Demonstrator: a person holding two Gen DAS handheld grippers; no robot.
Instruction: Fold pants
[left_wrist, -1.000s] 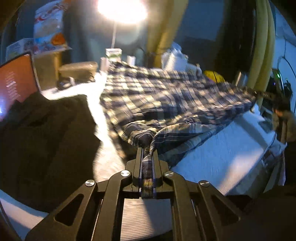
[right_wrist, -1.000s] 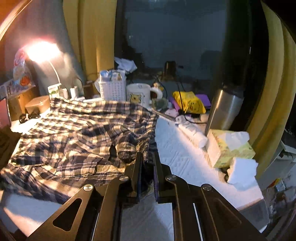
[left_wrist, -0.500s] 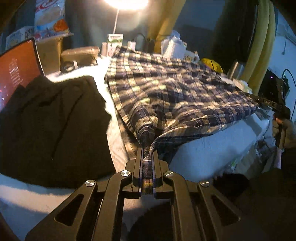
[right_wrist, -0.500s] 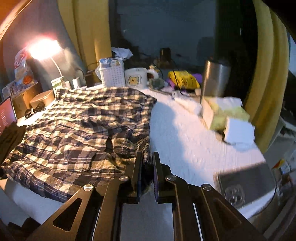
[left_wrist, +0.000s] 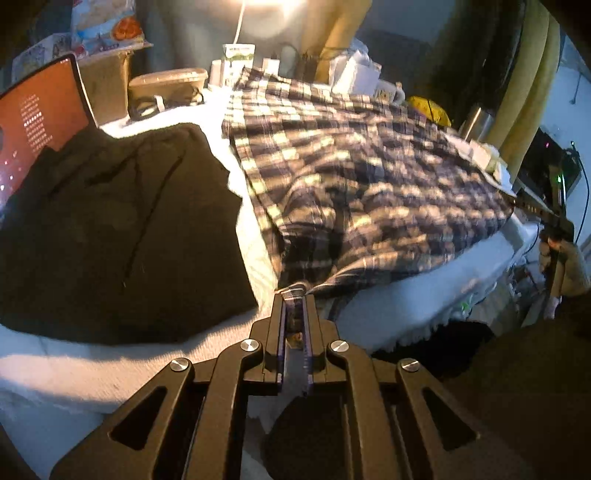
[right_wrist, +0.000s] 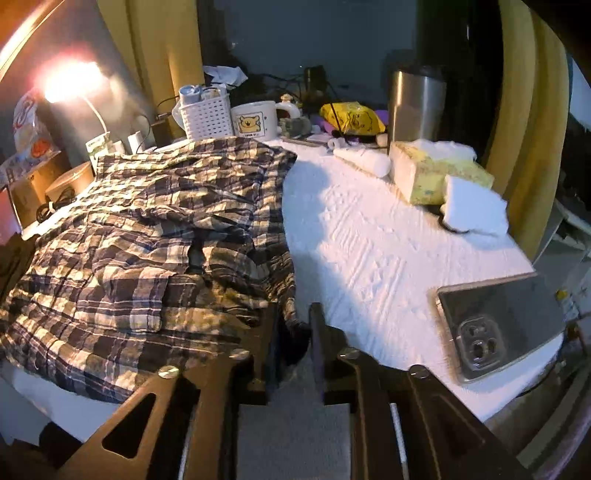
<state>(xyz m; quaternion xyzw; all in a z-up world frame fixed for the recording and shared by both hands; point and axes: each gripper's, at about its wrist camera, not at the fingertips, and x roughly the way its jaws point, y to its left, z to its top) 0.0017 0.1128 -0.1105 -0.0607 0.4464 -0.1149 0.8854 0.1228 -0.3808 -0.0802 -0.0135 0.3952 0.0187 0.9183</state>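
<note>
Where the right gripper (right_wrist: 293, 314) has just opened, shadow hides the pants (right_wrist: 155, 236) hem.

You have bare white counter (right_wrist: 354, 236) right of the plaid pants (right_wrist: 155, 236); a phone (right_wrist: 502, 325), tissue box (right_wrist: 424, 173) and steel tumbler (right_wrist: 415, 103) crowd its right edge, a dark garment (left_wrist: 110, 236) blocks the left.

Your left tool (left_wrist: 294, 295) is clamped tight on a bunched corner of the plaid pants (left_wrist: 362, 184), right at the near edge of the white-covered surface (left_wrist: 424, 291). The pants lie spread out across it. A dark garment (left_wrist: 110, 236) sits just to their left, with a lit screen (left_wrist: 40, 122) behind it. Far right, your other hand (left_wrist: 565, 266) holds the right tool (left_wrist: 532, 205) at the pants' far corner.
</note>
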